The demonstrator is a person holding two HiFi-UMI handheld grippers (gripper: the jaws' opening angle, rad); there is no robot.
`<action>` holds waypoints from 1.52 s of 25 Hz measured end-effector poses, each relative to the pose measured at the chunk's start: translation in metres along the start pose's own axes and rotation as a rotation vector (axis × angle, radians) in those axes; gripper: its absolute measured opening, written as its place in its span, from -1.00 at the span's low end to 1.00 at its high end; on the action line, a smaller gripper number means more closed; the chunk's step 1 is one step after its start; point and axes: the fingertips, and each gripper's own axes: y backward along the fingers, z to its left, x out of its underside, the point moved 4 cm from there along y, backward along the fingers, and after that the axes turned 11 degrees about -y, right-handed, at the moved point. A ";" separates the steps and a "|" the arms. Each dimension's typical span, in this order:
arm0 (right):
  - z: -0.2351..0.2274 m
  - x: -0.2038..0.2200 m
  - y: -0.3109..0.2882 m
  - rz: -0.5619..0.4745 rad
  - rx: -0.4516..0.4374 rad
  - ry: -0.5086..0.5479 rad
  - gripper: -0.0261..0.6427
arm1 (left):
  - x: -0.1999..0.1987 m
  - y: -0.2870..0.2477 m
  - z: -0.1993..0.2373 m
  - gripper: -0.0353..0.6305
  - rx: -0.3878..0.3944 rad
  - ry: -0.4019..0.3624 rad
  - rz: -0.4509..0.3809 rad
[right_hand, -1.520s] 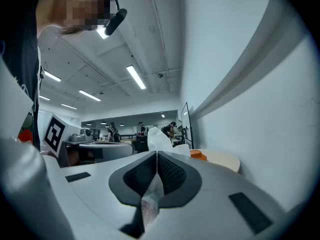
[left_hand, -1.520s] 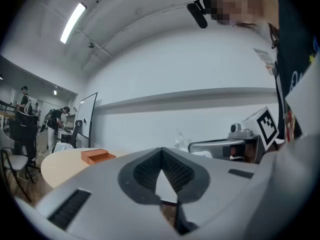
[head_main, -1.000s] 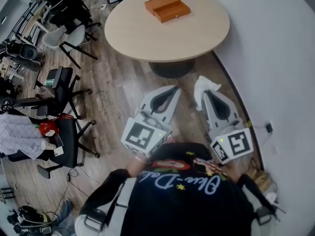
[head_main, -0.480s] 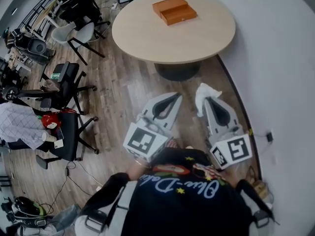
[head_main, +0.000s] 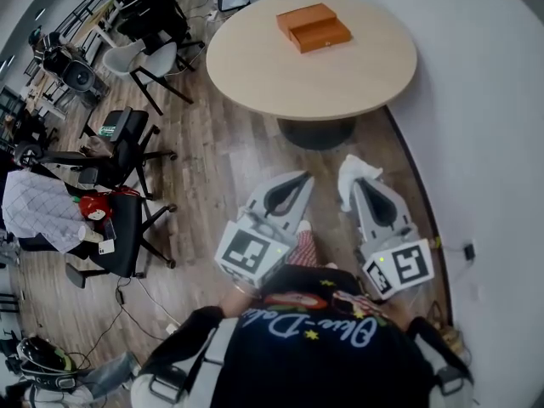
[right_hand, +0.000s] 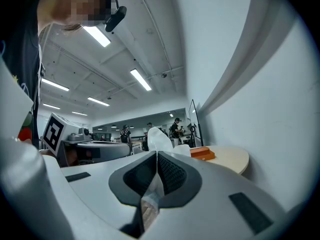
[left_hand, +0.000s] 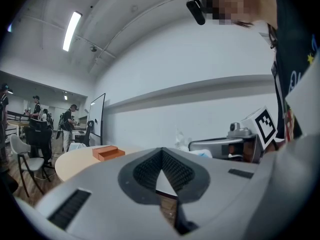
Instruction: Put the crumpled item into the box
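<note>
An orange box (head_main: 313, 26), open with its lid lying beside it, sits on the far side of a round beige table (head_main: 340, 79). My right gripper (head_main: 354, 180) is shut on a white crumpled item (head_main: 352, 168), held over the wooden floor short of the table. In the right gripper view the crumpled item (right_hand: 158, 139) pokes up past the closed right gripper (right_hand: 156, 155), with the box (right_hand: 202, 153) ahead. My left gripper (head_main: 303, 178) hangs beside it, shut with nothing in it. The left gripper view shows the left gripper (left_hand: 161, 150) and the box (left_hand: 105, 153) far ahead to the left.
Office chairs (head_main: 115, 147) and a white chair (head_main: 140, 58) stand left of the table. A white wall (head_main: 493, 100) runs along the right. A chair with red things (head_main: 95, 208) is at the left. People stand far back (left_hand: 66, 126).
The table and box have slid right and slightly down in the head view as the person shifts. Both grippers keep their pose and the crumpled item stays held.
</note>
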 end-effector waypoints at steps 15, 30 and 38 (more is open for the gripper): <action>-0.028 -0.014 -0.057 -0.001 0.035 0.045 -0.90 | 0.006 -0.046 0.052 -0.92 0.026 0.007 -0.061; -0.064 -0.028 -0.139 0.028 0.044 0.065 -0.90 | 0.023 -0.105 0.121 -0.92 0.046 0.024 -0.065; -0.075 -0.030 -0.171 0.033 0.057 0.066 -0.90 | 0.032 -0.123 0.151 -0.92 0.051 0.024 -0.064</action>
